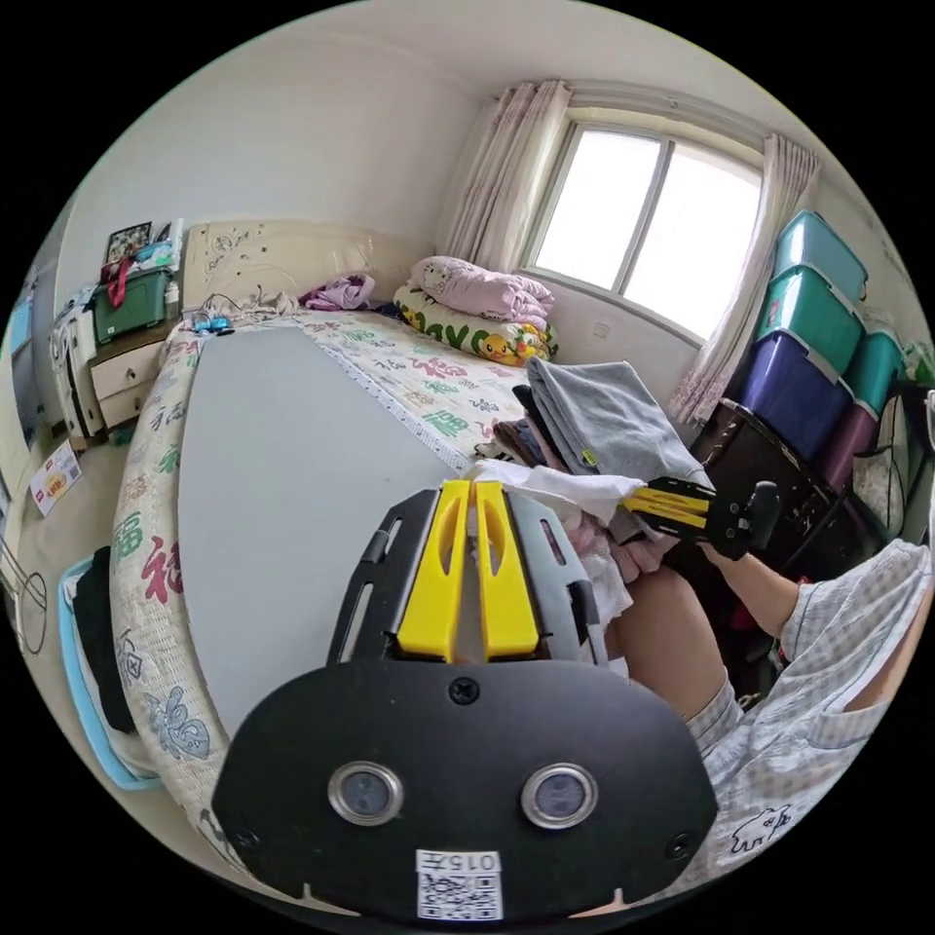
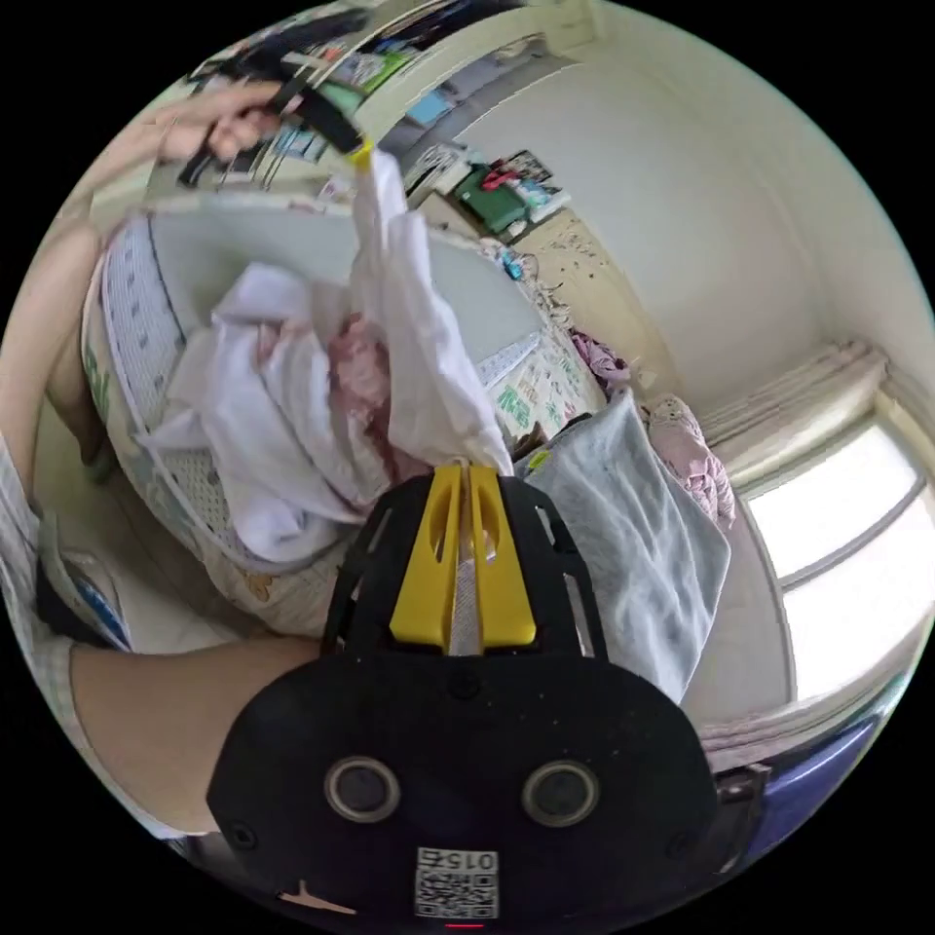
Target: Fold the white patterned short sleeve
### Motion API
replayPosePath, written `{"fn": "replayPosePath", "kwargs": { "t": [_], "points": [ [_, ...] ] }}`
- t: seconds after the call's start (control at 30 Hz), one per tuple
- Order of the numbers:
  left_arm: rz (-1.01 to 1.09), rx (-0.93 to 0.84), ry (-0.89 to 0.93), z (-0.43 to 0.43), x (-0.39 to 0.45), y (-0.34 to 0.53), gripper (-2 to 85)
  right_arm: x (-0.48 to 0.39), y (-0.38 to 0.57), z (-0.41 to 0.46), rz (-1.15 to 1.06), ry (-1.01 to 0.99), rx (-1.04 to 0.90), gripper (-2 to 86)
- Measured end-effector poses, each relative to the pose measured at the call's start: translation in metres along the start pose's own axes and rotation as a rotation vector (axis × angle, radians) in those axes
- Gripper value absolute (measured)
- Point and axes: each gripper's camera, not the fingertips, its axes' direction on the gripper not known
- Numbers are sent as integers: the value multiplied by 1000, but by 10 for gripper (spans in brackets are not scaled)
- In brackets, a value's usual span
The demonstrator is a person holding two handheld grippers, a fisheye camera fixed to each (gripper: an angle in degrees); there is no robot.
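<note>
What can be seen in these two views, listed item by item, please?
White garment: one, white, stretched between both grippers above the pile.
Clothes pile: one, white and pink, bed edge.
Grey garment: one, grey, top of a stack on the bed.
Grey mat: one, grey, on the bed.
Storage bins: several, teal and purple, stacked by the window.
Pillows: two, pink and patterned, at the bed's head.
Left gripper: yellow jaws, shut on white garment.
Right gripper: yellow jaws, shut on white garment.
</note>
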Motion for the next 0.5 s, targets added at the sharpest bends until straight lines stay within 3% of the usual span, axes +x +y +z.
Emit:
{"fn": "replayPosePath", "kwargs": {
  "t": [0.2,0.5],
  "points": [
    [-97,317,5,-123,40,-11,-2,101,12,-154,419,-127,381,-7],
    [-216,918,-17,-333,153,-20,-8,154,-2,-340,733,-219,879,-6]
  ]
}}
